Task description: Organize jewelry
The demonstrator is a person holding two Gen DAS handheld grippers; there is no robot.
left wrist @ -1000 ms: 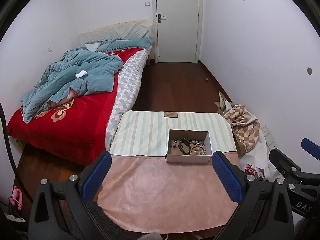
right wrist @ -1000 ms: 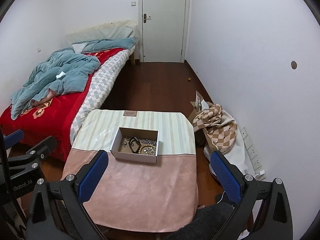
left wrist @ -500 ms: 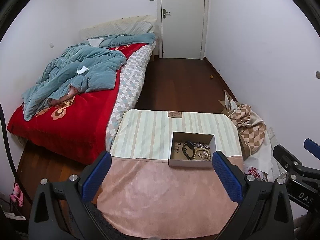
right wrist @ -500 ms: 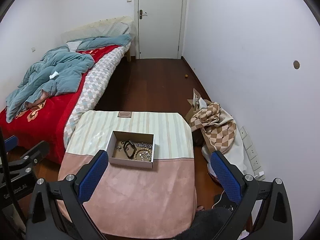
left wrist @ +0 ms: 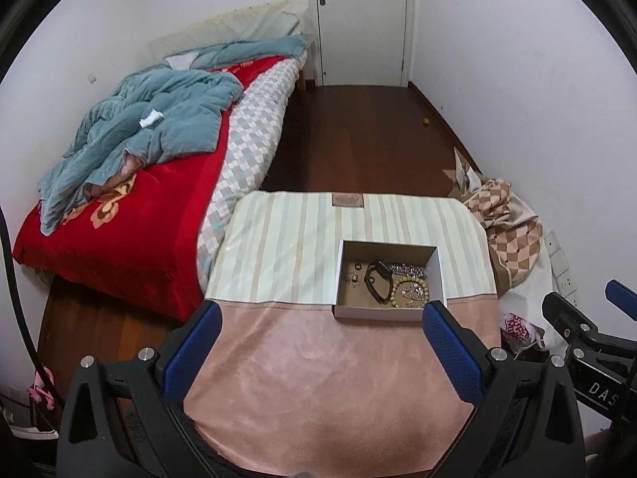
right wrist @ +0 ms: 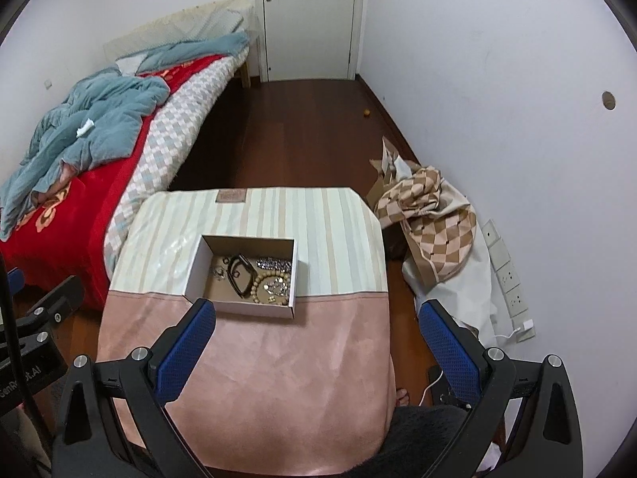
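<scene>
An open white cardboard box (left wrist: 388,311) (right wrist: 243,306) stands on a small table covered with a pink and striped cloth (left wrist: 318,374) (right wrist: 278,358). In the box lie a black band (left wrist: 378,279) (right wrist: 239,275), a beige bead bracelet (left wrist: 410,290) (right wrist: 270,285), a silvery chain (left wrist: 408,269) (right wrist: 274,265) and small rings (left wrist: 352,277). My left gripper (left wrist: 322,342) is open and empty above the table's near half. My right gripper (right wrist: 318,338) is open and empty, just short of the box.
A bed (left wrist: 131,183) with a red cover and blue quilt stands left of the table. A checked cloth on bags (left wrist: 505,215) lies on the floor at the right by the wall. A closed white door (left wrist: 358,20) is at the far end.
Both grippers have moved forward and lower toward the table, so the box looks larger and nearer. Both stay open and empty.
</scene>
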